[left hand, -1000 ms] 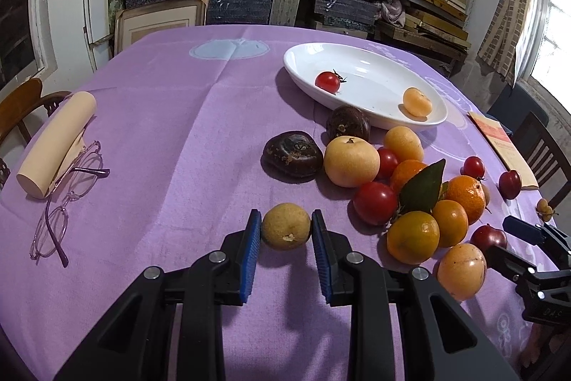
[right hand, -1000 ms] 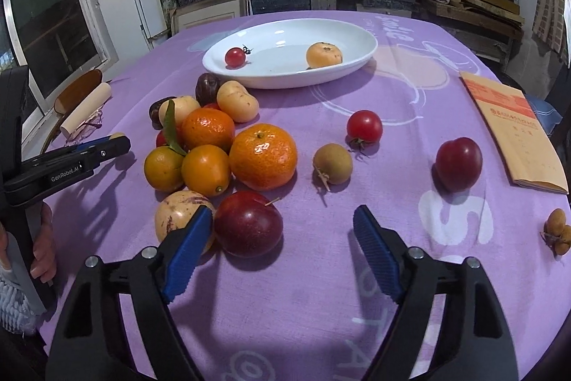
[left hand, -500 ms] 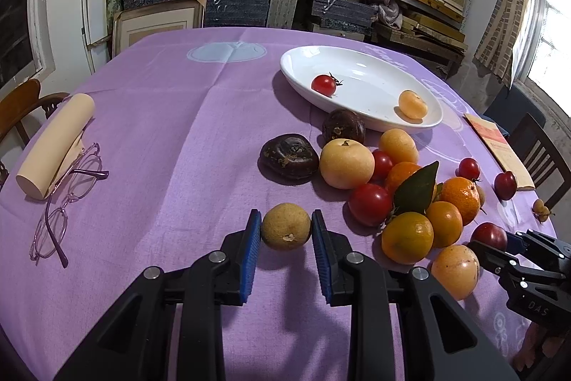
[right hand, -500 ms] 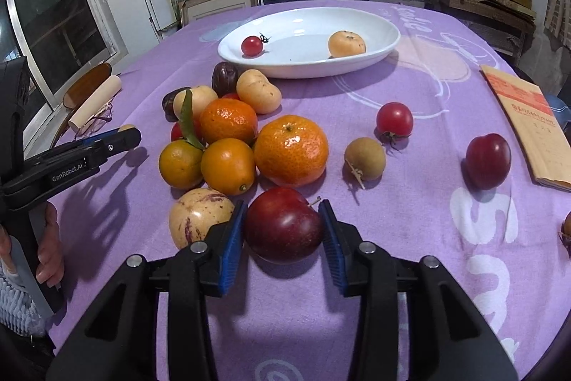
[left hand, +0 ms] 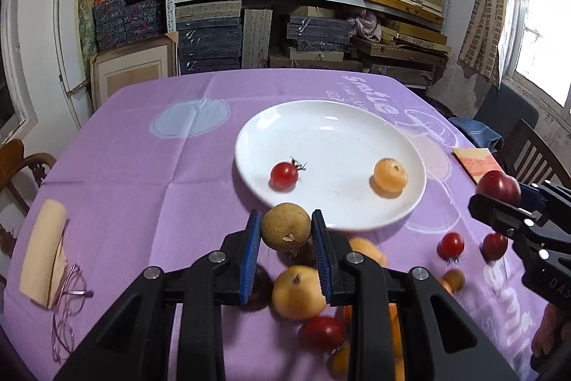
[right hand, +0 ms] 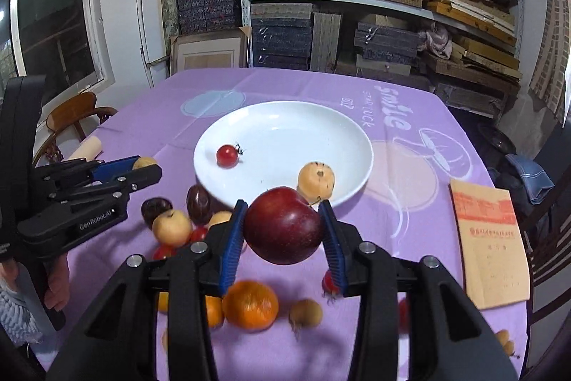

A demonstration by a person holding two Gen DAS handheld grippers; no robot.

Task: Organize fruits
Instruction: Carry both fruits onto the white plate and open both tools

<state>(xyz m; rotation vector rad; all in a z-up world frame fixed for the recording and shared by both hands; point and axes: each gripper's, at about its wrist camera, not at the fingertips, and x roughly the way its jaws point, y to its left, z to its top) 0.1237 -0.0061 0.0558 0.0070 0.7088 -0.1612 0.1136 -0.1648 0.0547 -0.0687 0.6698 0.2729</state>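
Left gripper [left hand: 285, 231]: fingers clamped on a brown round fruit [left hand: 285, 226], held above the table.
Right gripper [right hand: 283, 227]: fingers pinching a dark red plum [right hand: 283, 225], lifted.
Below the fingers: loose fruit on purple cloth [right hand: 410, 238].
Beyond the fingertips: white plate [right hand: 321, 120] holding a cherry tomato [right hand: 227, 155] and a small orange [right hand: 316, 180].

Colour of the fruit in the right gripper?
Dark red fruit, clearest in the right wrist view.
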